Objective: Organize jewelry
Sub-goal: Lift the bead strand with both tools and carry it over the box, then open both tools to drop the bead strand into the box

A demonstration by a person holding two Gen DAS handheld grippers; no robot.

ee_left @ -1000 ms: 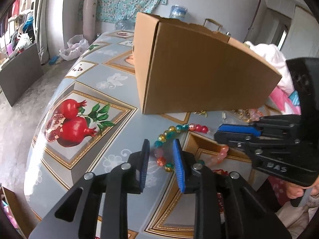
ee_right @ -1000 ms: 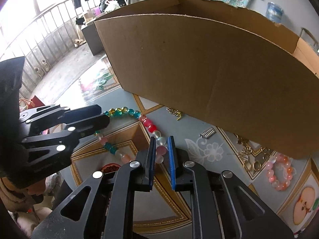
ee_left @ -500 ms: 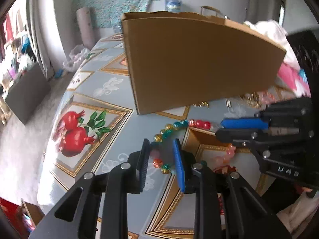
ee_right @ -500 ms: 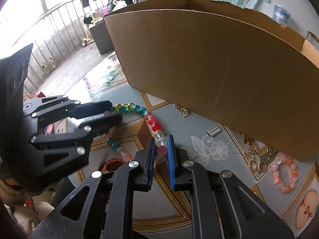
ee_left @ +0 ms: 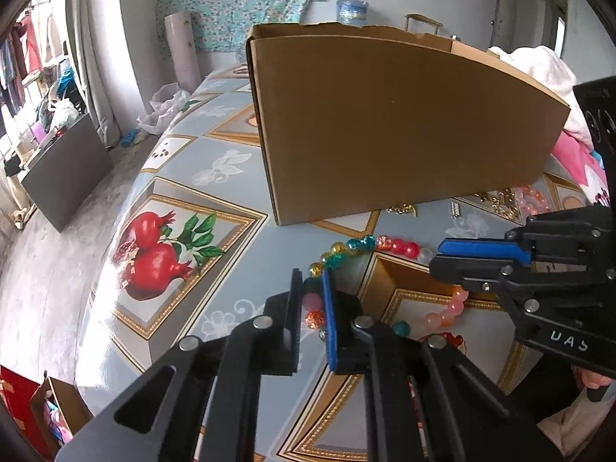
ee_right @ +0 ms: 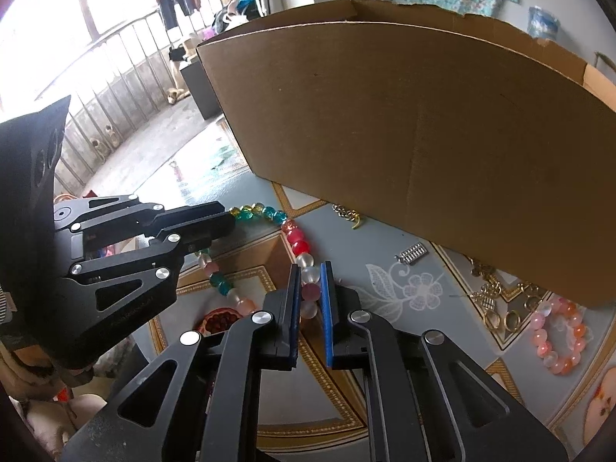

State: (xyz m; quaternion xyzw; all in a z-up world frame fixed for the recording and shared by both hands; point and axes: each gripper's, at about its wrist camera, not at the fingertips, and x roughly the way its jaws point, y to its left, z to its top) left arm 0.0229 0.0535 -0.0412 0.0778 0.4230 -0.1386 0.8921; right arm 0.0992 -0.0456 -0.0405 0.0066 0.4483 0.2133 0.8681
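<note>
My left gripper (ee_left: 312,288) has narrowed since a second ago: its jaws now press a teal and a pink bead of the long multicoloured bead necklace (ee_left: 365,244), which was loosely straddled before. My right gripper (ee_right: 310,283) stays pinched on the frosted white and pink beads at the strand's other side. With both ends held, I judge the lift can start. The necklace lies on the fruit-print tablecloth (ee_left: 215,200), at six o'clock from the open brown cardboard box (ee_left: 404,127).
</note>
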